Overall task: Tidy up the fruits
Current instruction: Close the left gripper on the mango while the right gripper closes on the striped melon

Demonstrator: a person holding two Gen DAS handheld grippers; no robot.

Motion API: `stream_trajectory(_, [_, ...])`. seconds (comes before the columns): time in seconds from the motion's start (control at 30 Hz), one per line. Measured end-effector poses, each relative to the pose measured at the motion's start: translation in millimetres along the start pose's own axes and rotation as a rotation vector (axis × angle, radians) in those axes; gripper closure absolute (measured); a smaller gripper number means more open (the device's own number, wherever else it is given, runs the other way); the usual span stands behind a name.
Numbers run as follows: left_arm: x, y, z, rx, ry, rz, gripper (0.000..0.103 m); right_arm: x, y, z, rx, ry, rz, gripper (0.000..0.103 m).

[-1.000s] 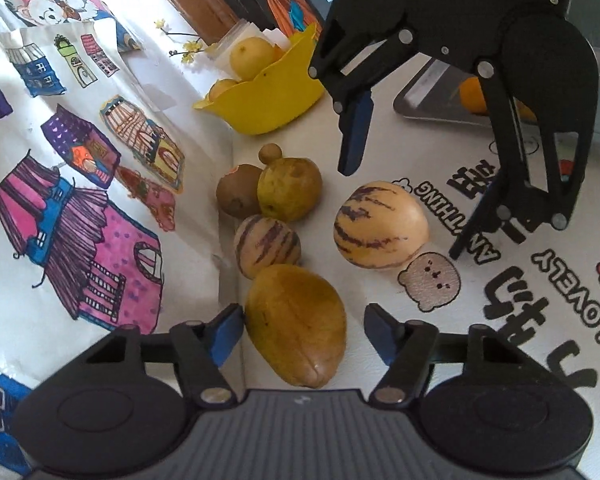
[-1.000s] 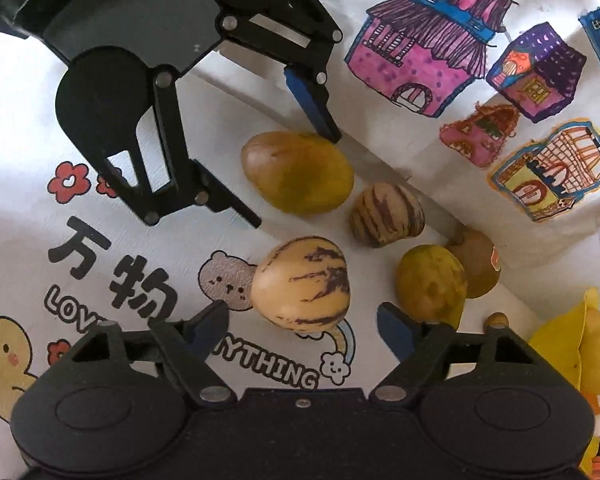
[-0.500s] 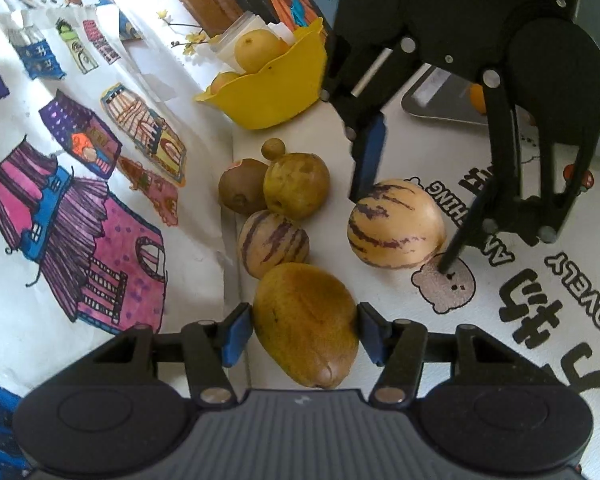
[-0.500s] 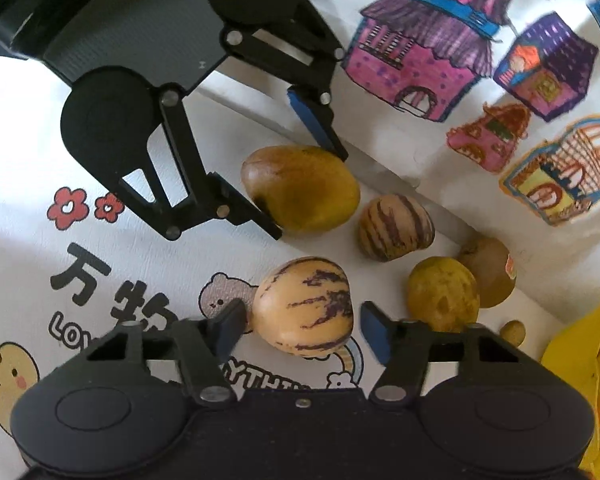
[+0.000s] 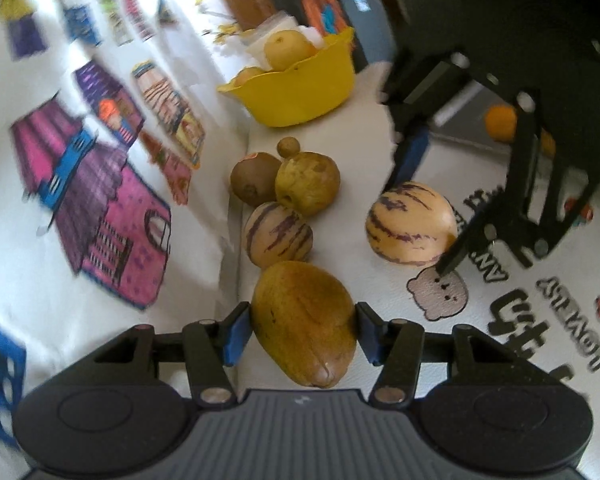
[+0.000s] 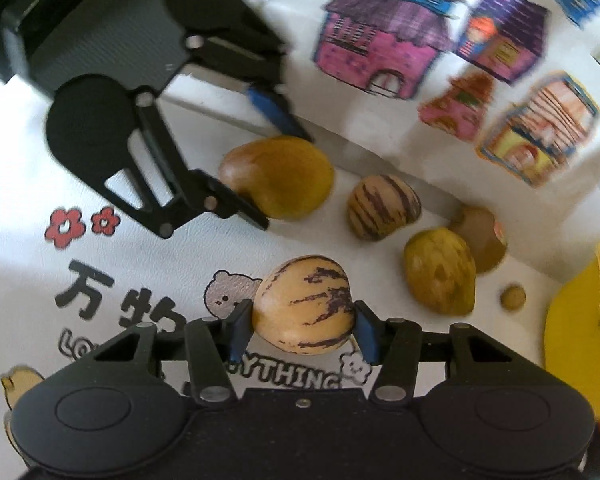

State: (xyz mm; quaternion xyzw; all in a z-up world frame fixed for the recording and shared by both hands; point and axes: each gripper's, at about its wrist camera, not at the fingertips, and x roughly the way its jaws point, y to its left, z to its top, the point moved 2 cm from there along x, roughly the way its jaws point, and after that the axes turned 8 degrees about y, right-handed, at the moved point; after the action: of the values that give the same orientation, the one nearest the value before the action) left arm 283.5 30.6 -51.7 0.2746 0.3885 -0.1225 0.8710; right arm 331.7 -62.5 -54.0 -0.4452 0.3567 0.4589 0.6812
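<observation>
My left gripper (image 5: 298,334) is shut on a brown-yellow mango (image 5: 306,326) near the wall; it also shows in the right wrist view (image 6: 278,176). My right gripper (image 6: 302,330) is shut on a large striped pepino melon (image 6: 304,304), which also shows in the left wrist view (image 5: 410,222). A smaller striped pepino (image 5: 278,236), a yellow-green fruit (image 5: 308,182), a kiwi (image 5: 254,178) and a small round brown fruit (image 5: 288,147) lie in a cluster on the white printed mat (image 5: 480,320).
A yellow bowl (image 5: 300,94) with yellow fruits stands at the back by the wall. A metal tray (image 5: 466,140) with an orange (image 5: 500,122) lies at the back right. The wall with house drawings (image 5: 100,200) runs along the left.
Both grippers have closed: the left one on the mango, the right one on the large striped pepino. Both views have shifted slightly.
</observation>
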Motion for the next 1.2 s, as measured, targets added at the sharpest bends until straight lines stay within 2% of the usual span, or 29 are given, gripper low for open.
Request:
stream_trajectory(0.27, [-18.3,7.1,-15.5,-0.306,-0.013,-0.128,0.044,-13.2,9.6,-20.2,0.244,-0.045,0.007,0.049])
stream_trajectory(0.5, [-35.7,8.4,-41.0,-0.475,-0.037,-0.185,0.044,-31.3,22.4,-47.3,0.417,-0.077,0.062,0.049])
stream_trajectory(0.77, [-56.3,-11.2,-56.7,-0.619,-0.038,-0.211,0.044,-53.4,48.6,-82.5,0.626,-0.134,0.146,0.049])
stream_trajectory(0.87, [-63.2,-21.3,-60.5,-0.645,-0.041,-0.209,0.044,-62.7,61.8,-96.2,0.691,-0.172,0.16,0.049])
stream_trajectory(1.03, [-71.5,-37.1,-59.8,-0.611,-0.042,-0.183,0.044,-81.3,82.5,-119.0,0.779,-0.252,0.181,0.049])
stream_trajectory(1.2, [-78.5,-51.6,-56.1,-0.598,-0.034,-0.212,0.044,-108.3,91.8,-141.1,0.857,-0.337,0.177,0.049])
